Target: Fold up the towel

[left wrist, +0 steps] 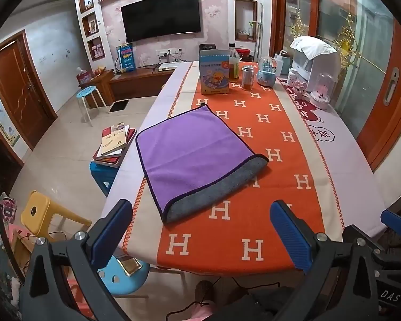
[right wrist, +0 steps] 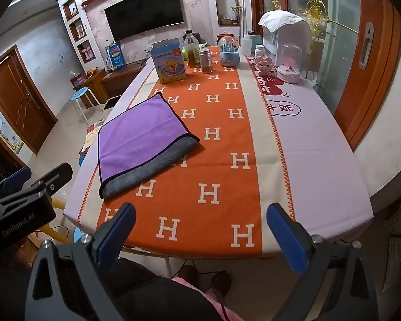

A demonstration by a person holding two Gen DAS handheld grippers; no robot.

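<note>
A purple towel (left wrist: 189, 152) with a dark hem and a grey underside lies folded on the table, its grey lower layer showing along the near edge. It also shows in the right wrist view (right wrist: 139, 144). My left gripper (left wrist: 200, 232) is open and empty, held back at the table's near edge, short of the towel. My right gripper (right wrist: 200, 235) is open and empty, also at the near edge, to the right of the towel. The body of the left gripper (right wrist: 21, 203) shows at the left of the right wrist view.
The table wears an orange runner with white H letters (left wrist: 254, 160). At the far end stand a blue box (left wrist: 214, 72), an oil bottle (left wrist: 234, 61), a jar (left wrist: 247, 77), a snow globe (left wrist: 266, 71) and a white appliance (left wrist: 315, 61). Stools and stacked books (left wrist: 115, 144) stand left of the table.
</note>
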